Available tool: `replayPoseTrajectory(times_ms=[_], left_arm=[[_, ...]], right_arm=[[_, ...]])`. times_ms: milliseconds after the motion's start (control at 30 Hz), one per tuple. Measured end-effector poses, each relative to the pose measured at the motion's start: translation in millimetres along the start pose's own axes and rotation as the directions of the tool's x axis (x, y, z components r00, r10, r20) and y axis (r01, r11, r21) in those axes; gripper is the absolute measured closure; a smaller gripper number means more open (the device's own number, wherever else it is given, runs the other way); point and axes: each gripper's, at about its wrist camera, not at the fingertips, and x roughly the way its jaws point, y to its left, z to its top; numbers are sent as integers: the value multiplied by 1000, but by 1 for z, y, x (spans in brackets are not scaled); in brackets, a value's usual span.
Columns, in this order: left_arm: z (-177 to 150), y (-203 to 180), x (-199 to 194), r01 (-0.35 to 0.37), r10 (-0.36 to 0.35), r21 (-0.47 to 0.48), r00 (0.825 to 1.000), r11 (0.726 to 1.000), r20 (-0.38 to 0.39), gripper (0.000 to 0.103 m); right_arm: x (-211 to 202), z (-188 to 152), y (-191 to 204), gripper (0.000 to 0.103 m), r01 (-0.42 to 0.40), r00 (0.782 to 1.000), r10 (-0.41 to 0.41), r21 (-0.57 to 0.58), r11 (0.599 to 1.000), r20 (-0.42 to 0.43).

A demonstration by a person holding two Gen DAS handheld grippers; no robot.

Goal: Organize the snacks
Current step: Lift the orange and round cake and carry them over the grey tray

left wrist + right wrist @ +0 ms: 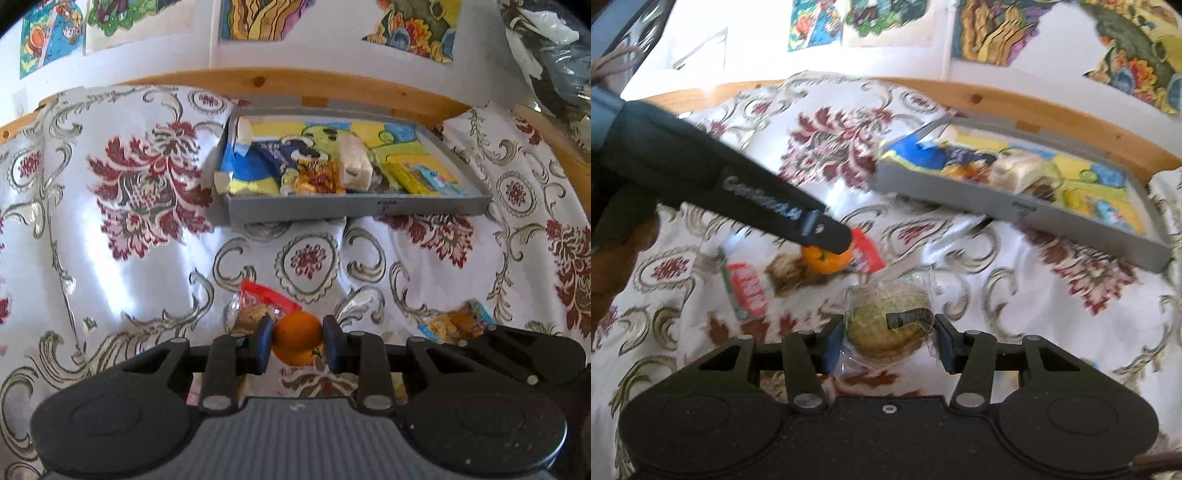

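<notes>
Pickup | your left hand-held gripper (pixel 297 343) pinches the orange (pixel 298 338), right hand-held gripper (pixel 888 341) brackets the wrapped cookie (pixel 886 328), grip unclear | next: far grey tray (pixel 354 208)

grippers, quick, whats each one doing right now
Left gripper: shut on the orange.
Right gripper: fingers either side of the wrapped cookie; cannot tell whether it grips yet.

- Tablecloth (pixel 147 221): woven cloth with a satin sheen.
- Tray (pixel 354 209): matt grey, smooth walls.
- Orange (pixel 298 338): glossy, finely dimpled peel.
- Wrapped cookie (pixel 888 325): clear, crinkled plastic film, shiny.
- Left gripper (pixel 298 345): matt black plastic.
- Rail (pixel 258 83): bare pale wood.
</notes>
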Motion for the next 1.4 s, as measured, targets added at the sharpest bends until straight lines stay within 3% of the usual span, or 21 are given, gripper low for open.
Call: replayPoseTrajectory(times_ms=[267, 467, 833, 1033, 1167, 1400], left_arm=[[21, -13, -1, -2, 1, 13, 999, 1000, 55, 72], [54, -22, 8, 4, -8, 40, 994, 999, 112, 72], [123, -56, 54, 47, -64, 92, 979, 995, 194, 72], [145, -87, 93, 78, -103, 128, 975, 989, 197, 72], [148, -106, 116, 95, -122, 147, 974, 985, 190, 72], [143, -117, 143, 101, -124, 139, 979, 985, 164, 72]], right_arm=[[-4, 14, -31, 51, 73, 995, -76, 46, 996, 61], [-6, 29, -67, 51, 146, 978, -157, 87, 985, 137], [10, 52, -147, 51, 302, 917, -338, 182, 936, 213], [19, 52, -193, 51, 363, 881, -419, 254, 897, 220], [29, 49, -211, 51, 378, 873, -437, 267, 887, 216], [43, 42, -220, 50, 378, 878, -432, 259, 889, 204]])
